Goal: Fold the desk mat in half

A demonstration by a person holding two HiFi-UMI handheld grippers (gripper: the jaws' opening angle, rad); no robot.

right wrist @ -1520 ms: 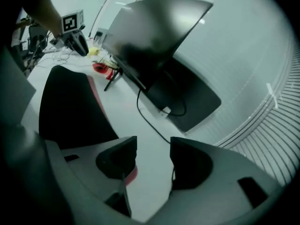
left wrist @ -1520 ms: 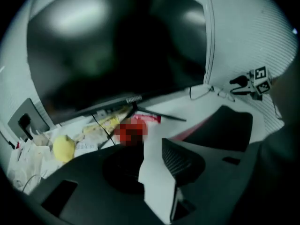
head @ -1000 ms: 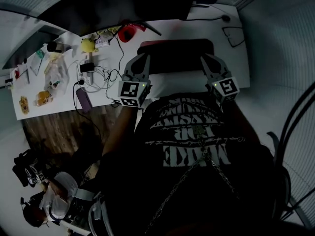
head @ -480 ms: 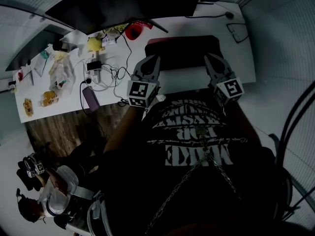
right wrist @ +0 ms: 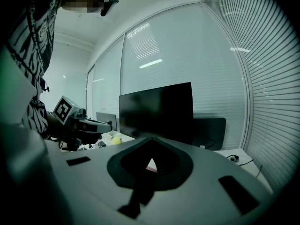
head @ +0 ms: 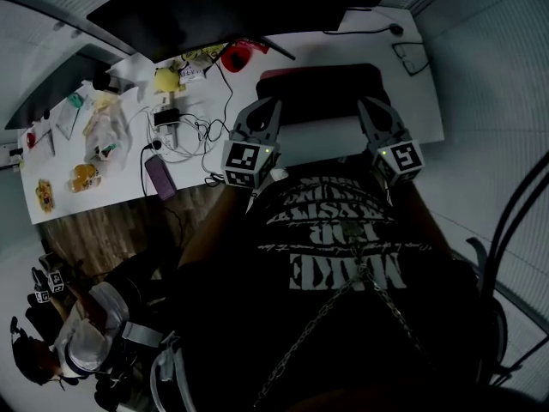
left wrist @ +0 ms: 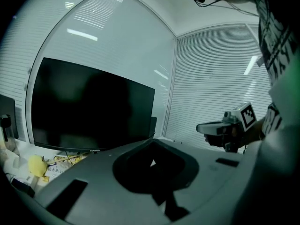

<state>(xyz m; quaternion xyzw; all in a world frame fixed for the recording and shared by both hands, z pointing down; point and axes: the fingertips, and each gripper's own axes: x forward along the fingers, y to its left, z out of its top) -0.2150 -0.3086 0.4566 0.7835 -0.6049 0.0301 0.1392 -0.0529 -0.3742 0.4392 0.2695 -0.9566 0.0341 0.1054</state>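
One white desk [head: 412,93] spans the upper frame, its near edge hidden behind the person's dark shirt [head: 343,316]. One black monitor [head: 240,7] is cut off at the top. One dark desk mat [head: 319,93] lies upper centre. The left gripper [head: 262,108] and right gripper [head: 371,108], jaws pressed together, meet its two near corners; whether they pinch it is unclear.

Dark monitor [head: 240,7] along the top, red object [head: 236,56] and small yellow thing [head: 165,77] upper centre-left, tangled cables [head: 184,127] below them, purple flat slab [head: 159,177], glasses [head: 408,58] upper right, snack packets [head: 84,176] at left, wooden floor [head: 111,230].
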